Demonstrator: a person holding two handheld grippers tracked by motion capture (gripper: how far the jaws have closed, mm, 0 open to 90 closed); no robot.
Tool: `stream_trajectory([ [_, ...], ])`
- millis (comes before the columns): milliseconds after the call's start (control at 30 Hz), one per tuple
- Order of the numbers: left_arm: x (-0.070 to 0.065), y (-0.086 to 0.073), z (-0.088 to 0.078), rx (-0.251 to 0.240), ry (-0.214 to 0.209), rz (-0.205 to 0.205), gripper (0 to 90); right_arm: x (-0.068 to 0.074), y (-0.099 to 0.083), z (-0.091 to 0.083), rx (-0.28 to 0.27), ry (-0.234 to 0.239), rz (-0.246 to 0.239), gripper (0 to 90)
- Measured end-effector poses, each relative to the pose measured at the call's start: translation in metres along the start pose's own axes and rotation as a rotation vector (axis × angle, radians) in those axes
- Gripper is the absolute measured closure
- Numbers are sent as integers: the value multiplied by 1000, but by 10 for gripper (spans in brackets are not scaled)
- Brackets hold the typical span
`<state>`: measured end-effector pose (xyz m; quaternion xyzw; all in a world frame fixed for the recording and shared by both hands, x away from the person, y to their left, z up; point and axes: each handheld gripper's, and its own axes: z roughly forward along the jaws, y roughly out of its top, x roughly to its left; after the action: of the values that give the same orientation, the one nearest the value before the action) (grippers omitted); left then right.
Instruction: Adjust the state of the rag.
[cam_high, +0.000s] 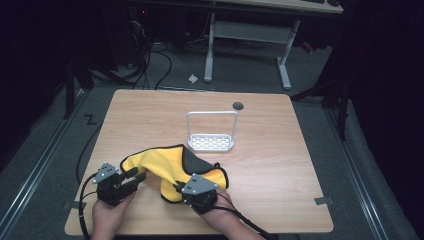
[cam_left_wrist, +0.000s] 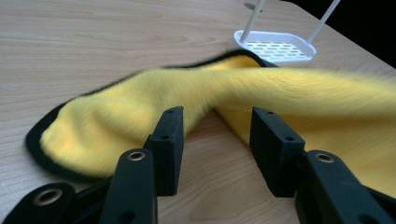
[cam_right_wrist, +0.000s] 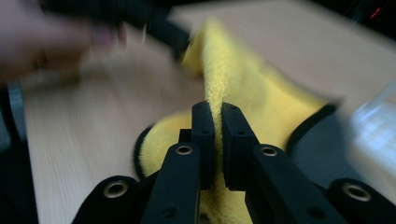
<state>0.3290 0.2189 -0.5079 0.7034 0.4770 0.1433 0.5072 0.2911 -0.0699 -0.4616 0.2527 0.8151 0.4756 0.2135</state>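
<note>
We pinch a fold of the yellow cloth (cam_right_wrist: 233, 88) tight in the right gripper (cam_right_wrist: 218, 116) to lift it off the worktop (cam_high: 280, 165), while the left gripper (cam_left_wrist: 217, 135), jaws well apart and holding nothing, waits at the cloth's near-left edge.

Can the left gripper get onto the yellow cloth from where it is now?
Probably yes. The left gripper has its jaws apart right at the edge of the cloth, with only bare table between them. The right gripper is already shut on a fold farther along, out of the way.
</note>
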Motion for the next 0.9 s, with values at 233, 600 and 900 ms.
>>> stream_trajectory([
  [233, -13, 0, 10, 37, -8, 40, 554, -61, -40, 18, 196, -182, 84, 856],
  [600, -57, -4, 14, 58, -88, 117, 579, -67, -69, 23, 280, -154, 98, 854],
  [900, -80, -8, 50, 108, -44, 196, 393, -55, -68, 21, 273, -134, 111, 844],
])
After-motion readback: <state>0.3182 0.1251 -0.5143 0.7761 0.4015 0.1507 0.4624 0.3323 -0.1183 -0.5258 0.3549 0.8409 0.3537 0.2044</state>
